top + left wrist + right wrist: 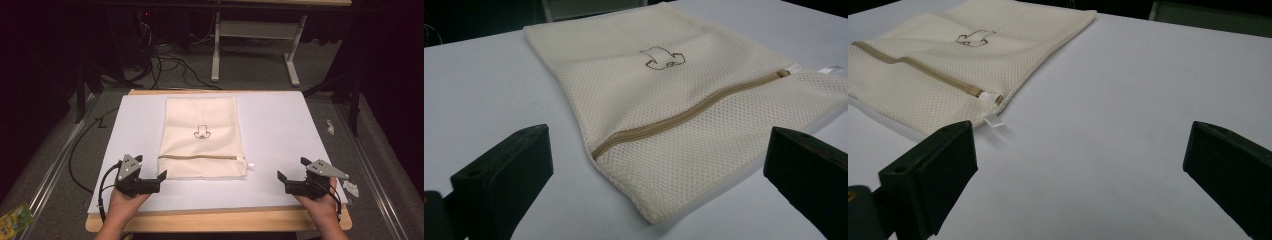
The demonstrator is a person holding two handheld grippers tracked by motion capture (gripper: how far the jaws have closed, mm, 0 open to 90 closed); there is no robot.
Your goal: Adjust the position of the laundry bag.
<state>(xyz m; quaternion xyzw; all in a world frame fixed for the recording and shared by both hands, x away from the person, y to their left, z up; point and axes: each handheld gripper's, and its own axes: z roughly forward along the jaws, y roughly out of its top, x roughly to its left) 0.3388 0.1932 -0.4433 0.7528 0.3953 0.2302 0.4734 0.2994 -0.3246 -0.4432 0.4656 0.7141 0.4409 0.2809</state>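
A cream mesh bag (202, 131) lies flat in the middle of the white sheet (280, 125), with a small dark outline print (201, 131) on it. A tan zipper (200, 157) runs across near its front edge, with the pull by a white tag (251, 164) at the right end. My left gripper (150, 168) rests open by the bag's front left corner, and its jaws frame the corner of the bag (659, 150). My right gripper (293, 169) stands open to the right of the bag, apart from it; the tag (994, 121) lies just past its left jaw.
The wooden table edge (220, 220) runs along the front. On the floor, cables (170, 65) trail at the back beside a white desk frame (255, 30). White scraps (350, 187) lie at the right edge, and a yellow-green packet (12, 217) sits bottom left.
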